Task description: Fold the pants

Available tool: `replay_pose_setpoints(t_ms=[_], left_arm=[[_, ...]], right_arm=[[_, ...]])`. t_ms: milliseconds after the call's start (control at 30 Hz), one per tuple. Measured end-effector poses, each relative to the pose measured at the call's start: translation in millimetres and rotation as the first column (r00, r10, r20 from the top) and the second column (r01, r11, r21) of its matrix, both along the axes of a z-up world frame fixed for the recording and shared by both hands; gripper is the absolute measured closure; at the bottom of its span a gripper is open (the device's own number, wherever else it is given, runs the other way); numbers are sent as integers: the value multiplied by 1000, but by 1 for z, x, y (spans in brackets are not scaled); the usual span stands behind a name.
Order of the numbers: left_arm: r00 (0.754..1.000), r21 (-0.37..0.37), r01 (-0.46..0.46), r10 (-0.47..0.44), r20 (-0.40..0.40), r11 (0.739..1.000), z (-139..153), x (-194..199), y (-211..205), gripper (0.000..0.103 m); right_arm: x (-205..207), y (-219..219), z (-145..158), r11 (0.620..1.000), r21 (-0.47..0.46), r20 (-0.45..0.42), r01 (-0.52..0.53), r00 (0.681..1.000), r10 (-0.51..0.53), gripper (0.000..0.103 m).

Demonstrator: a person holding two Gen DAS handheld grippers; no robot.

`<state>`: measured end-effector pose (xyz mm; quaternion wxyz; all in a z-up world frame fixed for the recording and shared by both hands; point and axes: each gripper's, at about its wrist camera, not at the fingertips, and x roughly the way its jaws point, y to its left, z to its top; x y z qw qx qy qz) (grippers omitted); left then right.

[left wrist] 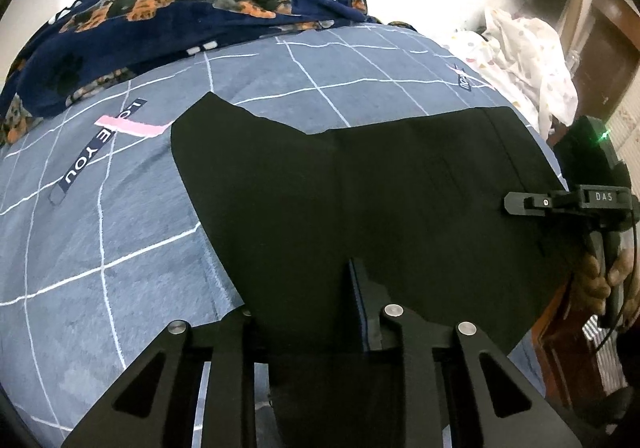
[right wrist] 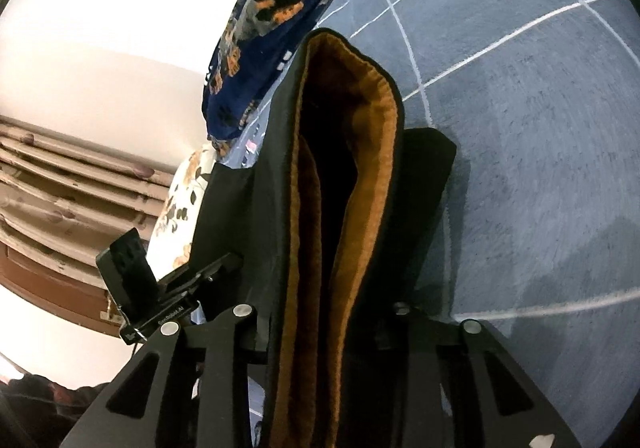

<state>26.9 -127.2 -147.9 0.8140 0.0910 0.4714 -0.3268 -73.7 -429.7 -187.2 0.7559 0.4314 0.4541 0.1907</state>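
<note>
A grey checked bedsheet (left wrist: 100,248) is seen at left, a navy dog-print blanket (left wrist: 180,7) bunched behind it. Black pants (left wrist: 380,187) are spread on the sheet. Their near edge is clamped between the left gripper (left wrist: 308,312) fingers; their brown-lined waistband (right wrist: 344,207) is pinched by the right gripper (right wrist: 320,328).

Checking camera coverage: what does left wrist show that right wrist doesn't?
Only left wrist: the black pants spread flat across the bedsheet, the sheet's "LOVE YOU" print, a white dotted cloth, and the right gripper from the side at the pants' edge.

Only right wrist: the pants' orange-brown fleece lining inside an open end, a floral pillow, curtains, the left gripper from the side.

Both: pants clamped in each view's own gripper, grid-pattern sheet, navy dog-print blanket.
</note>
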Motion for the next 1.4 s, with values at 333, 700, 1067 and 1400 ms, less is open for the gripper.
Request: replay_pose_setpoints(t_ms=[333,700,1067,1400], left_arm=[[998,-48,-57,56,-9,997,12,-1,19,87],[974,-136,-226,224,-35,965,42,39,94,89],[889,-189,-449,457,-1,873,67,113,197,89],[841,-117,-503,516,164,856,82,198,223,89]], right_arm=[[7,17,8,999,26,-7,32,999,-32,78],[67,79,43,997,60,25,-45,999,43,79],[181,171,53,982,108,62,-156,987,150,79],[288,220,43,969,158,105,-189,979,174,79]])
